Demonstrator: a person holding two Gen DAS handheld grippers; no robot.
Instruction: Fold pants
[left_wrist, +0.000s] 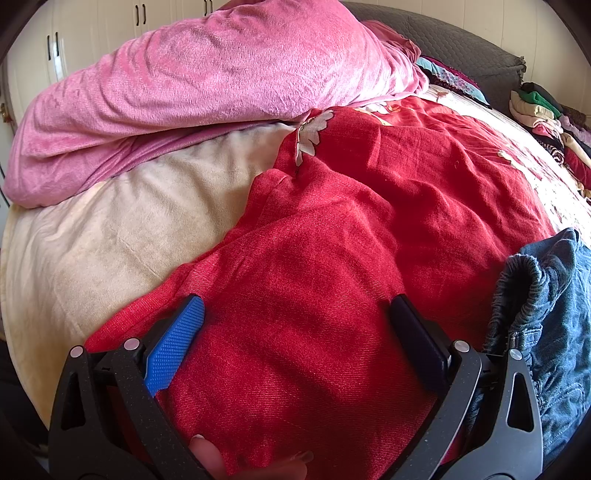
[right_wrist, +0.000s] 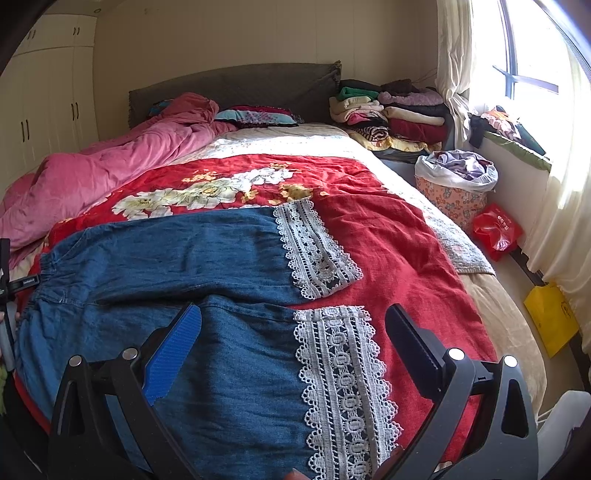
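The pants (right_wrist: 177, 280) lie flat on the red blanket (right_wrist: 399, 251) that covers the bed, both legs stretched out side by side toward my right. They are blue denim with a gathered elastic waist at the left end, and each leg ends in a broad cuff of white lace (right_wrist: 343, 387). The near leg runs under my right tongs (right_wrist: 295, 336); the far leg lies just beyond it, its lace cuff resting on the red cloth. A small gap of red shows between the two cuffs.

My right tongs hang over the near leg with the jaws spread wide, gripping nothing. My left tongs (left_wrist: 297, 321) are spread wide too, over bare red blanket, with the bunched waist of the pants (left_wrist: 543, 317) just to their right, not between the jaws.

Beside the bed, near the window, stands a flowered basket (right_wrist: 450, 203) lined with a white bag and stuffed with pale, purplish clothes. A pink quilt (left_wrist: 207, 88) is heaped along the far left of the bed.
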